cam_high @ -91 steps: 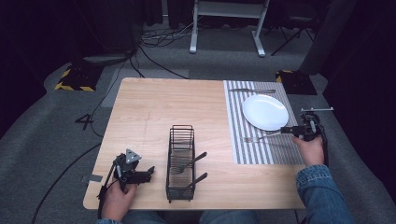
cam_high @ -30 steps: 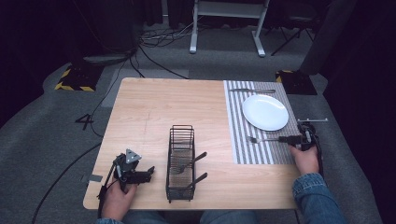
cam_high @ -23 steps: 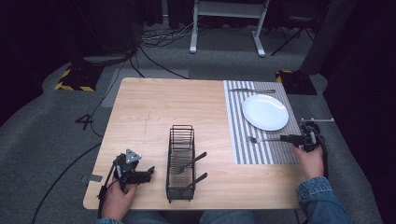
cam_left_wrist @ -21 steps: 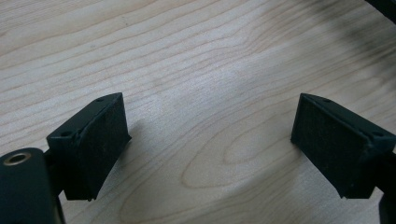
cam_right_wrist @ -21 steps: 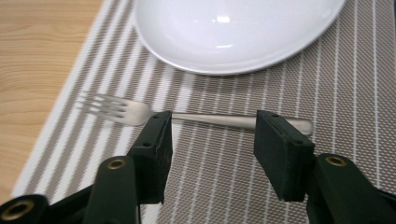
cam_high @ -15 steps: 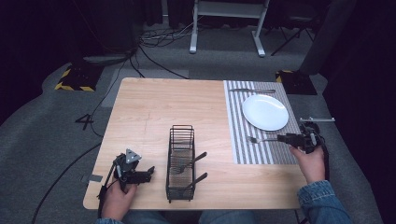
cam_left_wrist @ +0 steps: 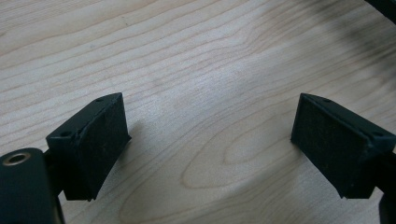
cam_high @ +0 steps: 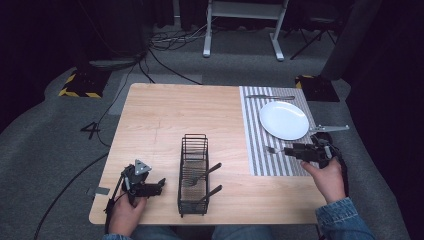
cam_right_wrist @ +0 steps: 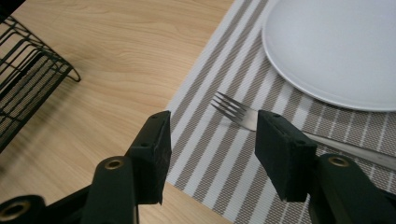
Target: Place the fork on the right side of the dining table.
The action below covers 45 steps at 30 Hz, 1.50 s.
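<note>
Your right gripper (cam_right_wrist: 210, 149) hangs low over the striped placemat (cam_high: 260, 145) with its jaws parted and nothing between them. The fork (cam_right_wrist: 252, 119) lies flat on the placemat just on your side of the white plate (cam_high: 283, 120), tines pointing toward the wire caddy (cam_high: 194, 172). In the right gripper view its neck runs under the right jaw, so the jaws look to be off the fork, not around it; from the high view I can't tell for certain whether that jaw touches the handle. With a knife (cam_high: 270, 96) laid beyond the plate, the fork's spot reads as part of a place setting, which is probably why it sits parallel to the plate's near edge.

Your left gripper (cam_left_wrist: 210, 149) rests on the bare counter (cam_high: 175, 115), left of the caddy and near the front edge, jaws wide apart and empty. It looks parked there simply to keep clear.

The caddy stands mid-counter, left of the placemat, with two more utensils (cam_high: 202, 175) leaning in it, handles poking out toward the plate side. A further piece of cutlery (cam_high: 330, 128) lies right of the plate, at the placemat's outer edge and just beyond your right hand (cam_high: 330, 175).

Between plate and caddy the counter is open wood, so nothing blocks a reach across. The plate rim just beside the fork is the one close thing to mind.
</note>
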Available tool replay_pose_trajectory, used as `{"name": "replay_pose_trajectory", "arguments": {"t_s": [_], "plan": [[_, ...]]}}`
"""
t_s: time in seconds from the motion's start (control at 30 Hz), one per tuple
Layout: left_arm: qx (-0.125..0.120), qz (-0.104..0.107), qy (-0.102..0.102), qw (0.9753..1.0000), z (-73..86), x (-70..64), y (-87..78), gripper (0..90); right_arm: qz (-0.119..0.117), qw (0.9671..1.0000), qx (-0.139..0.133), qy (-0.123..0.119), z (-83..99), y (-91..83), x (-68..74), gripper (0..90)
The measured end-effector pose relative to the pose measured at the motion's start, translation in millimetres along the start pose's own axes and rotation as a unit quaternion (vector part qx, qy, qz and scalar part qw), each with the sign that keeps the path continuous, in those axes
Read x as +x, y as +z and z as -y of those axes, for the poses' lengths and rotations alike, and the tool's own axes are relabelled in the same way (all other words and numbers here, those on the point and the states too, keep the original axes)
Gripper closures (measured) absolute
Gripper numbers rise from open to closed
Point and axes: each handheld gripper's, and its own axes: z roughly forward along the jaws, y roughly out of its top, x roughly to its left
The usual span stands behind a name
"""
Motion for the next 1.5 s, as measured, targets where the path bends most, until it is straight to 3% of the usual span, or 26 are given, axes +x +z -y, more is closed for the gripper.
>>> {"name": "replay_pose_trajectory", "arguments": {"t_s": [0.03,0.33,0.47,0.57,0.83,0.93,1.03,1.17,1.3,1.5], "plan": [[0.0,0.0,0.0,1.0,0.0,0.0,0.0,11.0,-0.003,0.9999,-0.001,-0.011,-1.4,-0.1,8.4,46.1],[0.0,0.002,0.0,1.0,-0.6,0.2,0.7,10.6,-0.016,0.9986,-0.002,-0.05,-2.6,1.4,40.6,45.2],[0.0,0.001,0.0,1.0,-0.6,0.2,0.7,10.6,-0.021,0.9982,0.001,-0.056,-1.2,4.8,47.4,44.4],[0.002,0.002,-0.001,1.0,-1.5,0.2,1.3,10.4,-0.037,0.9974,0.009,-0.061,2.3,12.7,54.2,40.1],[0.002,0.002,-0.001,1.0,-1.7,0.2,1.5,10.2,-0.068,0.9951,0.021,-0.068,15.3,32.8,64.3,39.2],[0.002,0.002,-0.001,1.0,-1.7,0.2,1.4,10.3,-0.07,0.9943,0.033,-0.074,17.8,39.7,67.1,39.2],[0.002,0.002,-0.001,1.0,-1.7,0.2,1.5,10.3,-0.058,0.9925,0.047,-0.097,24.5,51.9,72.0,38.8],[0.002,0.002,-0.001,1.0,-1.7,0.2,1.5,10.3,-0.058,0.9917,0.052,-0.102,34.0,64.3,74.9,38.5],[0.002,0.002,-0.001,1.0,-1.7,0.2,1.5,10.3,-0.06,0.9918,0.05,-0.101,40.9,73.0,76.9,38.6],[0.001,0.002,-0.001,1.0,-1.7,0.2,1.5,10.2,-0.042,0.9917,0.039,-0.116,52.4,83.8,79.9,39.2]]}}
